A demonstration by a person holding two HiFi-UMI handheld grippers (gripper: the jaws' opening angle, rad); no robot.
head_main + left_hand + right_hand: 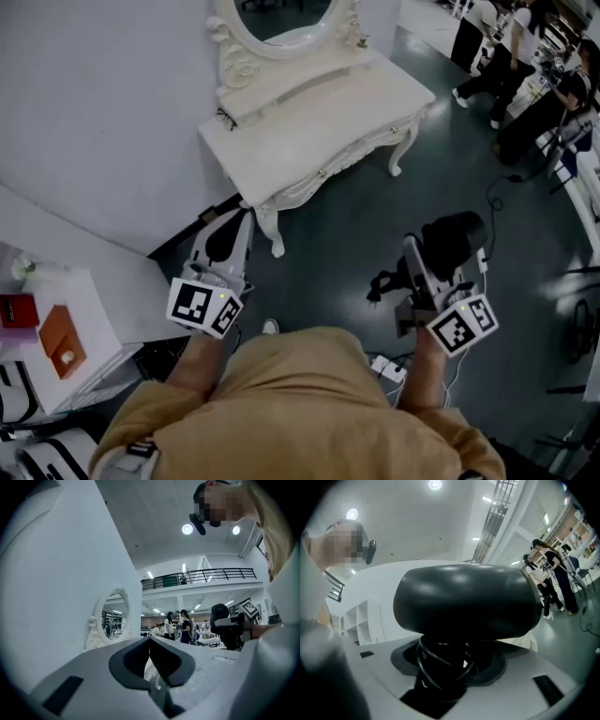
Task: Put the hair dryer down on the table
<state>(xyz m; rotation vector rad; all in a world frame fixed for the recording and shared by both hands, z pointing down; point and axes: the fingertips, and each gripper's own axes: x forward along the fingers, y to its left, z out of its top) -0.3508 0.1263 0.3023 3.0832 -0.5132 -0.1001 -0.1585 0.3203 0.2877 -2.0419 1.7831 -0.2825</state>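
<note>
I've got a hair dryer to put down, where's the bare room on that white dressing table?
The dressing table is bare on its lower top, from the raised shelf under the mirror to its front edge; only a small dark object sits at its left end. The white stand at lower left is crowded with a red box and an orange box.

I see the table (337, 112) standing on the dark floor (356, 234), with a mirror (281, 23) at its back.
</note>
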